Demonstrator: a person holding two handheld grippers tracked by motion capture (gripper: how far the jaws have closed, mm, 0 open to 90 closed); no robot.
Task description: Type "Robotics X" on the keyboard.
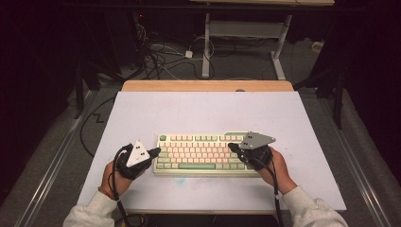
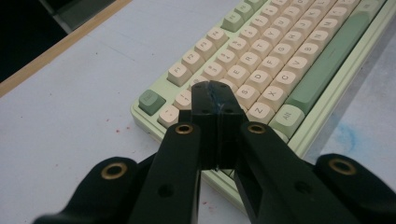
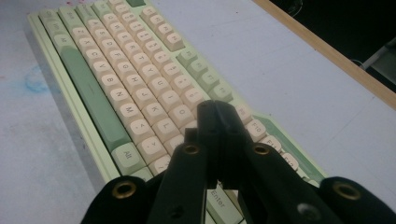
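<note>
One keyboard point(image 1: 203, 155) lies on the bench point(image 1: 198, 111), toward its near edge, with cream keys and green ones at the ends and along the space bar. Two tongs are over it, one in each hand. Beyond the bench's far edge a second table's white legs point(image 1: 206, 47) stand on the floor among loose cables point(image 1: 156, 59). Nothing lies between the tongs and the keys.

The left tongs point(image 1: 155, 152) are at the keyboard's left end; in the left gripper view their tips point(image 2: 215, 95) are pressed together, over the keys near the left edge. The right tongs point(image 1: 232, 147) are at its right end, also together, tips point(image 3: 217, 114) over the keys of the right-hand block above Enter.
</note>
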